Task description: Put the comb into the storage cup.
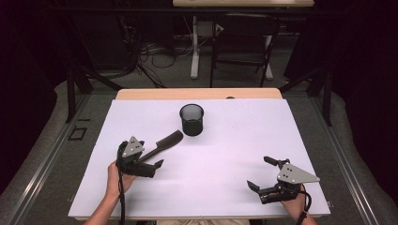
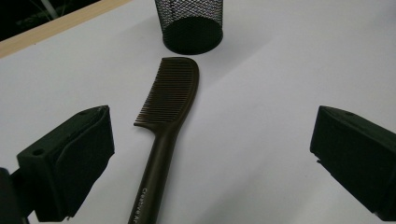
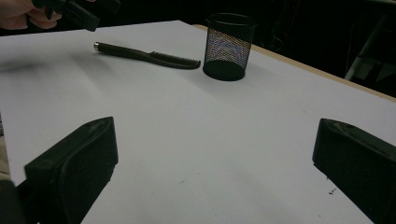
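A dark brown comb [image 1: 165, 142] lies flat on the white table, its toothed end toward a black mesh cup [image 1: 192, 120] that stands upright just beyond it. My left gripper [image 1: 151, 157] is open over the comb's handle end. In the left gripper view the comb [image 2: 168, 105] runs up between the wide-apart jaws, nearer the left one and touching neither, with the mesh cup [image 2: 190, 25] ahead. My right gripper [image 1: 258, 172] is open near the front right of the table, nothing between its fingers. In the right gripper view the comb [image 3: 149, 56] and cup [image 3: 227, 46] are far off.
The white board [image 1: 225, 140] covers the table, with a wooden edge [image 1: 197, 93] at the back. Beyond it are a chair and a desk leg on the floor. The left hand with its gripper [image 3: 70, 11] appears at the top left of the right gripper view.
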### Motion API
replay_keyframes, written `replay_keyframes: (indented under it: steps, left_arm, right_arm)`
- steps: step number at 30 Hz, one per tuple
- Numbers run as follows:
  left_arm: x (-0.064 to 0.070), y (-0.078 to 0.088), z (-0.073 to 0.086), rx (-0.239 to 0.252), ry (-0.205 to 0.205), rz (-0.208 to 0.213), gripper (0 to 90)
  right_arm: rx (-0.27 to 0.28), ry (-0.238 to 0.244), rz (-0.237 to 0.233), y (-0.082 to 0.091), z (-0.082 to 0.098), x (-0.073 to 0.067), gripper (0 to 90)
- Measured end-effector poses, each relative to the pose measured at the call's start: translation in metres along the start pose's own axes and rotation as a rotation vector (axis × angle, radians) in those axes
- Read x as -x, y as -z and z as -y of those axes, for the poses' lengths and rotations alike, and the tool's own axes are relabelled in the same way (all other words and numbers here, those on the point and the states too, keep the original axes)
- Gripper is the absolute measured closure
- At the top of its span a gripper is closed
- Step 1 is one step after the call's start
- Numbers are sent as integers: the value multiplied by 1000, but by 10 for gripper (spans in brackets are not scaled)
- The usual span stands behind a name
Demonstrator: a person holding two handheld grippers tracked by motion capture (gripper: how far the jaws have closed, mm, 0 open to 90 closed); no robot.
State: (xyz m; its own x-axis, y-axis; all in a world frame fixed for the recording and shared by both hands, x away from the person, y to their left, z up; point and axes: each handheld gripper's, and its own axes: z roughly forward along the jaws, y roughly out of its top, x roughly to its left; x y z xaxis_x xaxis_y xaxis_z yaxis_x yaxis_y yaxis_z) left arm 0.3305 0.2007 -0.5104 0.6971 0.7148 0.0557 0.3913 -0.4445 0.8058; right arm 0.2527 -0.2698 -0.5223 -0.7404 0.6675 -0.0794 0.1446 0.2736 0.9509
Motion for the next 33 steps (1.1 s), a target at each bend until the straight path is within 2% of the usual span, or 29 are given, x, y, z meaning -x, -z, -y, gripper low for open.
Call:
replay_keyframes:
  steps: [4,11,17,26,33]
  left_arm:
    - [-1,-4,-5,-36,-27,-3,0]
    - [-4,-9,-11,-74,-41,17,0]
    - [-7,-12,-15,-104,-65,10,0]
    - [-13,-16,-19,-149,-70,19,0]
    - [-17,-20,-22,-206,-88,24,0]
  right_arm:
    - [0,6,1,0,0,0,0]
    - [-4,1,-1,0,0,0,0]
    - [-6,4,0,0,0,0,0]
    - [-8,2,-2,0,0,0,0]
    - [-11,4,0,0,0,0,0]
